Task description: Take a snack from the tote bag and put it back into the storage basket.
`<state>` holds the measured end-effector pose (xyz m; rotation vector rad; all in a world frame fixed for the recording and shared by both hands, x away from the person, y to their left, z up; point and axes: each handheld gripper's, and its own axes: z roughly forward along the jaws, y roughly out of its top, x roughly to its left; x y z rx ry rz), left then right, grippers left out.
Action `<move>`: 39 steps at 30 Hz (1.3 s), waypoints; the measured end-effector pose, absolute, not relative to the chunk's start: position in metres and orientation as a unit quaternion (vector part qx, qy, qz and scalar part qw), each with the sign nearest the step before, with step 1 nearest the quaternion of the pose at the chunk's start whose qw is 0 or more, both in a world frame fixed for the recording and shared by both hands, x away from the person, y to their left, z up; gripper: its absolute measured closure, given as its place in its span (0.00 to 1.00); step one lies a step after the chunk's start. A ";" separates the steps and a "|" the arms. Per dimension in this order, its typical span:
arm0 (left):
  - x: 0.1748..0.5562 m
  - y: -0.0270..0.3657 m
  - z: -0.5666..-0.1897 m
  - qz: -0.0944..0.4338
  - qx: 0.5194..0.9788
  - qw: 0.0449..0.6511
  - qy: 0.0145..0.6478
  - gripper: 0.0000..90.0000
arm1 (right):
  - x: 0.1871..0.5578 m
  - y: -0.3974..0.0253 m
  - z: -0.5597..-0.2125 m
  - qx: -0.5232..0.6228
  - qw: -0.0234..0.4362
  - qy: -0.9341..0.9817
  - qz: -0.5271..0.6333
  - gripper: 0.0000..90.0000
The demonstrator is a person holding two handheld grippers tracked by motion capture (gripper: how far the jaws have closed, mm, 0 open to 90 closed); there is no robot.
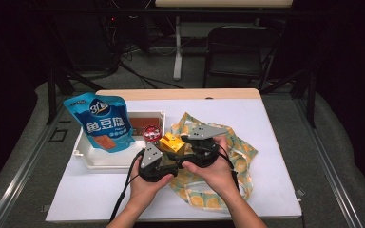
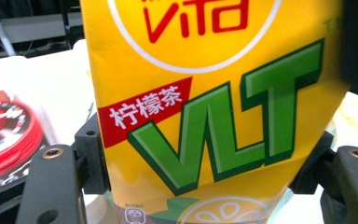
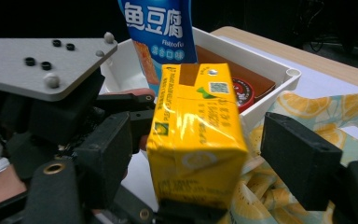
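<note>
left gripper (image 1: 167,153): jaws pressed on both sides of yellow lemon tea carton (image 1: 172,142), held upright above the table. right gripper (image 1: 193,142): jaws apart, flanking the carton, not touching. beneath: lemon-print cloth bag (image 1: 240,154). beside: white tray (image 1: 100,159) with blue snack pouch (image 1: 102,122), red round tin (image 1: 151,132). white table (image 1: 275,137); dark room, folding chair (image 1: 235,50) behind.

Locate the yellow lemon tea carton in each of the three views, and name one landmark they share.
High view: the lemon tea carton is at the centre, between both tongs.
Left gripper view: it spans the middle, printed face close up.
Right gripper view: centre, narrow top panel in sight.
Shared landmark: the red round tin.
</note>
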<state>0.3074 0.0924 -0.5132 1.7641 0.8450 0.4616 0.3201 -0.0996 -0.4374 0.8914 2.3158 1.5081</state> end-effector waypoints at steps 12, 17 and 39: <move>0.301 0.111 -0.506 0.202 0.737 0.540 0.353 0.31 | 0.314 -0.133 -0.435 0.322 0.129 0.761 0.548 0.24; 0.298 0.126 -0.505 0.206 0.730 0.541 0.363 0.31 | 0.313 -0.150 -0.447 0.337 0.137 0.756 0.544 0.24; 0.294 0.166 -0.505 0.226 0.704 0.541 0.400 0.31 | 0.286 -0.213 -0.495 0.394 0.172 0.734 0.526 0.18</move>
